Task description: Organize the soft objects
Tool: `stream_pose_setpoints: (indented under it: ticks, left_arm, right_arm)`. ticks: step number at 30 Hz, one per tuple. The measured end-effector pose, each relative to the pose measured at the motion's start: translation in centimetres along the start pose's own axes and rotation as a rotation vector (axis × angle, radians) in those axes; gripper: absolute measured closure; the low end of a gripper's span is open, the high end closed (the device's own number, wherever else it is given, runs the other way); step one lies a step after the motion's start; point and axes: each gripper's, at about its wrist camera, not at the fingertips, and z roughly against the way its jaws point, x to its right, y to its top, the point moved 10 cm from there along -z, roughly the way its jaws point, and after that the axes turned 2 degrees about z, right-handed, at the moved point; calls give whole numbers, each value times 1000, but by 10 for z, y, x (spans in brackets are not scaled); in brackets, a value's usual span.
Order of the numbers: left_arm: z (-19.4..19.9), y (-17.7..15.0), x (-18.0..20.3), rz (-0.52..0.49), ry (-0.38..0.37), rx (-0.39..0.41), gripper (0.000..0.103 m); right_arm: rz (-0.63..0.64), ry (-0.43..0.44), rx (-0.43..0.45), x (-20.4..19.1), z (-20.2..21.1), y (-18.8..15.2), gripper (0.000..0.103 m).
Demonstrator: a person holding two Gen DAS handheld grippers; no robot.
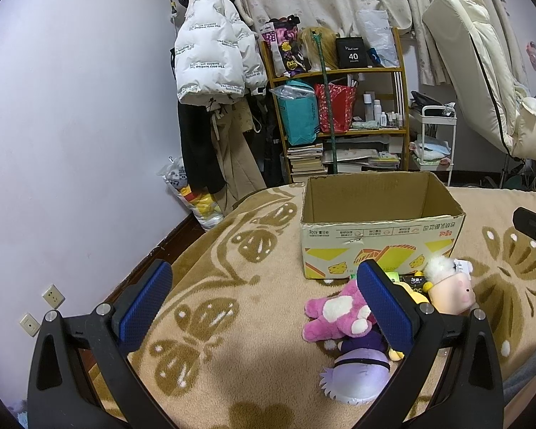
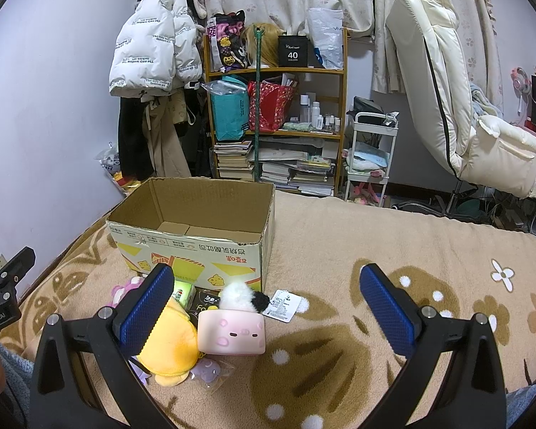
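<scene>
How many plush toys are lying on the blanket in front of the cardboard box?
4: a pink plush, a purple plush nearest, a yellow plush, and a pale pink block plush on the right. More may be hidden.

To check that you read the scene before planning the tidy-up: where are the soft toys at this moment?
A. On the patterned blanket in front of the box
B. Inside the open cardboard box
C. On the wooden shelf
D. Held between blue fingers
A: the pink plush bear, yellow plush toy and pink block-shaped plush lie on the beige patterned blanket, in front of the open cardboard box, whose visible floor is bare.
</scene>
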Motion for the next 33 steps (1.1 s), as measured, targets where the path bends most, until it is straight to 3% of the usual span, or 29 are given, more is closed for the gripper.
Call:
stream_pose_setpoints:
  ticks: [25, 33]
  left_arm:
    - [-2, -4, 3, -8, 1, -3, 1]
    - [-20, -10, 6, -8, -14, -55, 1]
  right_arm:
    - [9, 1, 0, 1, 4, 1, 0]
    - [4, 46, -25, -11, -10, -1, 0]
